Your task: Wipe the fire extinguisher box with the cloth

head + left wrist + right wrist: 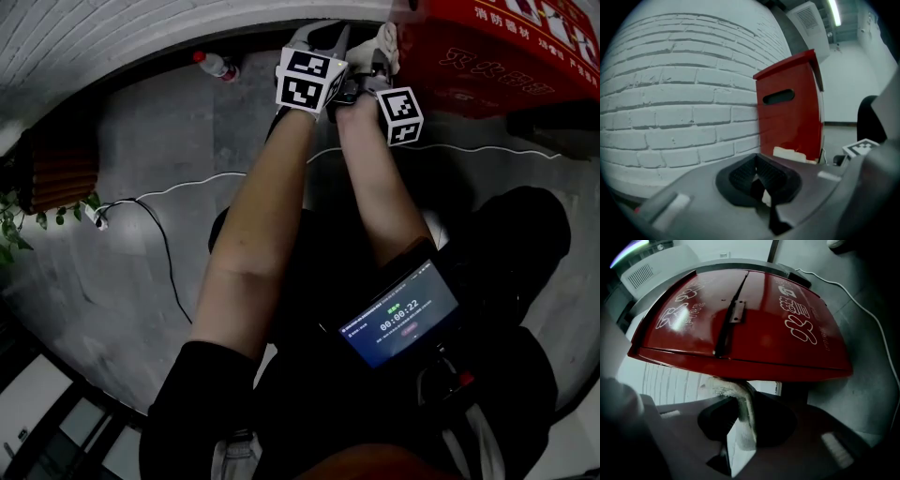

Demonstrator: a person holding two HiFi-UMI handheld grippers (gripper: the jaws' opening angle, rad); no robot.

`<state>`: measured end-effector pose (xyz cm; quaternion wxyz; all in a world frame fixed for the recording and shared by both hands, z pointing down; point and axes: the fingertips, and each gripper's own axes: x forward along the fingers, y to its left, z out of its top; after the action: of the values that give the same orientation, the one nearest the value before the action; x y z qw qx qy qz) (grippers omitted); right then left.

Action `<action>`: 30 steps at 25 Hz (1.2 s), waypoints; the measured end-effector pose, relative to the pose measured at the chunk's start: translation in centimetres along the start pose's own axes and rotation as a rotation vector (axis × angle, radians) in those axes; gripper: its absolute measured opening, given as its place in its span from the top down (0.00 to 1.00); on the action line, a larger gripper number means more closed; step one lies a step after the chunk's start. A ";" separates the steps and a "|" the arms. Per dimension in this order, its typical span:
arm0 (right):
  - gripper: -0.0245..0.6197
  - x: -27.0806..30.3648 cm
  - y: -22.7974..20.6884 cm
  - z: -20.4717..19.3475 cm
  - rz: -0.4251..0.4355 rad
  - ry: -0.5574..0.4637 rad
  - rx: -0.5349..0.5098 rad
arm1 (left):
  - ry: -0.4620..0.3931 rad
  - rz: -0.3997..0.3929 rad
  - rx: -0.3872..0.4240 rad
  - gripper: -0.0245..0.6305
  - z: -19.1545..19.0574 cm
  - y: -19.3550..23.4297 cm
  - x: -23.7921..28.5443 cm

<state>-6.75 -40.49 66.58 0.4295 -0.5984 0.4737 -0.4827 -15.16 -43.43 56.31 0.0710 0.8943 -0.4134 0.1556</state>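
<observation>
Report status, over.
Left gripper shut, empty. Right gripper shut on cloth, at fire extinguisher box edge. Nothing blocking.

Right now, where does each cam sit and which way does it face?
Head view: on the head, facing steeply down; shows both forearms, left claw, right claw, floor, box top right.
Left gripper view: on the left claw, facing the brick wall and the box's slotted side; own jaws together, empty.
Right gripper view: on the right claw, facing the box's lettered face; own jaws clamp the cloth.
Shared: all three see the box.
</observation>
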 end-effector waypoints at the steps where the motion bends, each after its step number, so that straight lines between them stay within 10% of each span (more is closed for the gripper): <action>1: 0.82 0.1 -0.6 -0.1 -0.003 -0.001 0.001 | 0.018 0.000 0.003 0.96 -0.9 0.0 0.3; 15: 0.82 1.6 -9.8 -1.6 -0.104 0.029 0.017 | 0.259 -0.003 0.105 0.96 -12.6 1.1 3.7; 30: 0.82 1.3 -20.3 -2.9 -0.267 0.047 0.049 | 0.331 -0.101 0.132 0.96 -15.8 -1.6 6.3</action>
<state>-6.38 -38.26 87.05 0.3647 -0.6341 0.3880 -0.5607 -13.52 -42.89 73.32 0.0868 0.8789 -0.3396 0.3236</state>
